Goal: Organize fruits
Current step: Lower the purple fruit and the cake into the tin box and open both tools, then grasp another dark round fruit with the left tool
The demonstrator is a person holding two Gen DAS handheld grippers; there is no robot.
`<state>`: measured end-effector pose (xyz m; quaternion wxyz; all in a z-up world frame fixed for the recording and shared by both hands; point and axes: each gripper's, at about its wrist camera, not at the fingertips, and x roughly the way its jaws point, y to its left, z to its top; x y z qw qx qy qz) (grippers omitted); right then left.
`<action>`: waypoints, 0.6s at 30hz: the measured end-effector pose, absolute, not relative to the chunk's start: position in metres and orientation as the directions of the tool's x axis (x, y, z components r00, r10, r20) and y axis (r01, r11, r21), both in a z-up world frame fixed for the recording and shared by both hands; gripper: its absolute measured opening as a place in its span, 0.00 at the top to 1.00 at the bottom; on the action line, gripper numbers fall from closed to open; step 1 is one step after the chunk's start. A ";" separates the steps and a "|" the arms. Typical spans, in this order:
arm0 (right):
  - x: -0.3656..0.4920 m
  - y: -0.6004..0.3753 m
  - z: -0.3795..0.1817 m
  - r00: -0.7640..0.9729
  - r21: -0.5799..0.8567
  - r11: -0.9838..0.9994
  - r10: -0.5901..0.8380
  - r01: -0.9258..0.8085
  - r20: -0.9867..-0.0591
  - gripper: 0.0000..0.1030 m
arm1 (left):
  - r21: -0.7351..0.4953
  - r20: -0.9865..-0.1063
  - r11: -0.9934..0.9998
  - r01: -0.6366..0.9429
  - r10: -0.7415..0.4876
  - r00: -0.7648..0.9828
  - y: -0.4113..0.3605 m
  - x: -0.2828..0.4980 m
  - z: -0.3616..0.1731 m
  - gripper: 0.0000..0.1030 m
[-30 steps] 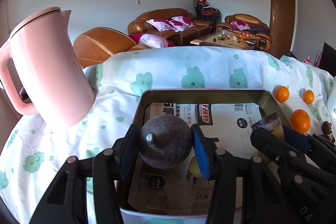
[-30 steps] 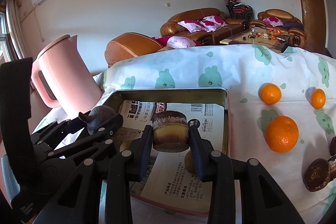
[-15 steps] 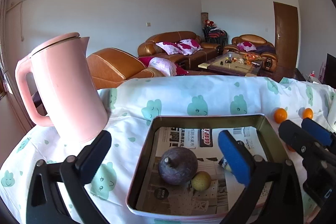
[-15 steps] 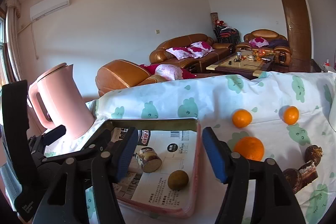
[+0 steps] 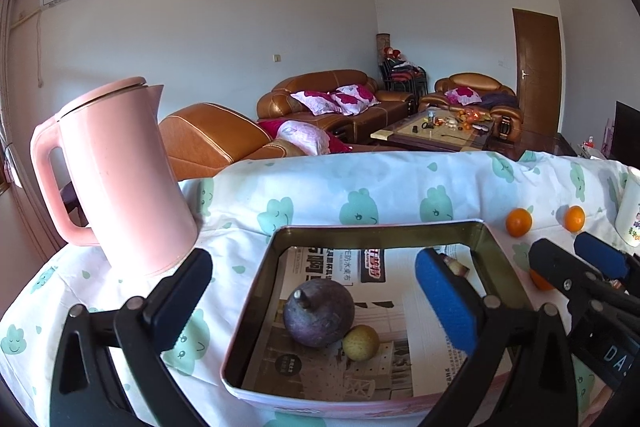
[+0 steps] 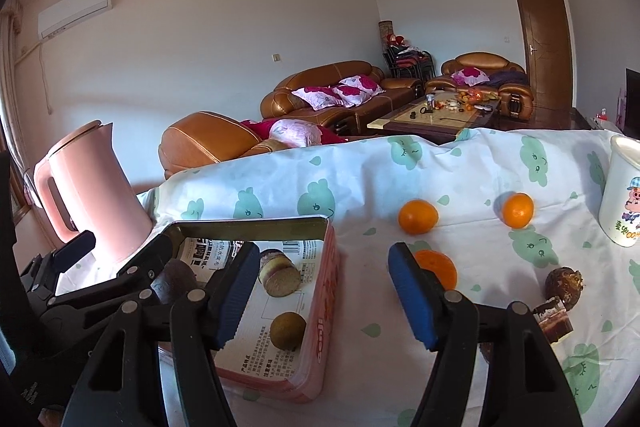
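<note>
Brown sofas sit behind my desk (image 6: 360, 179), both my left tongs (image 5: 320, 291) and right tongs (image 6: 320, 291) are spread wide holding nothing, and the big orange (image 6: 438, 269) just beside the tin tray (image 6: 326, 291) looks round, firm and rolly, so I'd pinch its fat middle softly.

Tablecloth (image 6: 360, 179) is showing white w/ mint-green cloud faces & small drops. Kettle (image 5: 116, 179) is looking pale pink all over. Tin (image 6: 326, 291) is showing pink outside w/ red lettering, dull gold inside, lined w/ b&w printed paper (image 5: 400, 279). In it: dark purple round fruit (image 5: 319, 313), yellow-green small fruit (image 5: 361, 342). Oranges (image 6: 418, 217) are glowing bright orange. Cup (image 6: 622, 203) is showing white w/ cartoon pig. Gripper pads (image 6: 412, 297) are showing blue on black frames.
</note>
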<state>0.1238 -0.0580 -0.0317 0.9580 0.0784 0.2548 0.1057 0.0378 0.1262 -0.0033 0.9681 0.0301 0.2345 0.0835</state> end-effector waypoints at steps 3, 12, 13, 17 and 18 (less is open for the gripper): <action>0.122 -0.062 -0.034 0.843 0.187 0.971 0.225 -0.151 -0.489 0.34 | 0.098 -0.456 0.985 -0.140 0.169 0.874 0.122 0.036 -0.004 0.00; 0.115 -0.091 -0.037 0.835 0.199 0.974 0.198 -0.108 -0.513 0.34 | 0.068 -0.474 0.984 -0.164 0.177 0.863 0.117 0.027 -0.006 0.00; 0.114 -0.095 -0.037 0.834 0.201 0.974 0.195 -0.104 -0.516 0.34 | 0.069 -0.471 0.984 -0.165 0.178 0.864 0.115 0.025 -0.006 0.00; 0.111 -0.108 -0.038 0.832 0.204 0.975 0.183 -0.085 -0.524 0.34 | 0.048 -0.474 0.989 -0.139 0.145 0.869 0.107 0.016 -0.006 0.00; 0.110 -0.112 -0.038 0.832 0.207 0.975 0.182 -0.083 -0.524 0.34 | 0.050 -0.470 0.989 -0.136 0.144 0.871 0.104 0.013 -0.006 0.00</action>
